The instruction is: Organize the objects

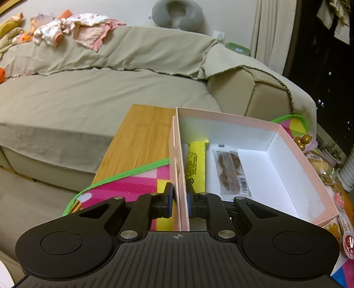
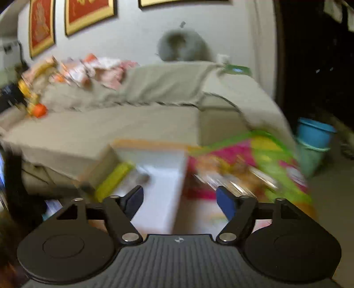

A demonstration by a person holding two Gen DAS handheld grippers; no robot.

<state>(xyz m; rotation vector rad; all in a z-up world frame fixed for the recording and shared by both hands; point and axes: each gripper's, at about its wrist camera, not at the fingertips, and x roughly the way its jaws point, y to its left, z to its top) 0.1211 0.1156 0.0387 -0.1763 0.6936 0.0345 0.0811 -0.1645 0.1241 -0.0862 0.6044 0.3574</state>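
A pink box (image 1: 296,155) with a white inside stands on a colourful mat (image 1: 124,188) on a wooden table (image 1: 141,133). Inside lie a yellow packet (image 1: 195,164) and a clear packet with a brown bar (image 1: 232,172). My left gripper (image 1: 179,200) is shut on the box's left wall, one pad on each side. Several snack packets (image 1: 320,166) lie on the mat right of the box. The right wrist view is blurred. There my right gripper (image 2: 179,199) is open and empty above the box (image 2: 159,177), with the snack packets (image 2: 232,172) to its right.
A beige covered sofa (image 1: 110,73) stands behind the table, with clothes (image 1: 73,28) and a grey neck pillow (image 1: 177,14) on its back. A green clock (image 1: 239,48) sits at the sofa's arm. Blue buckets (image 2: 314,141) stand on the floor at right.
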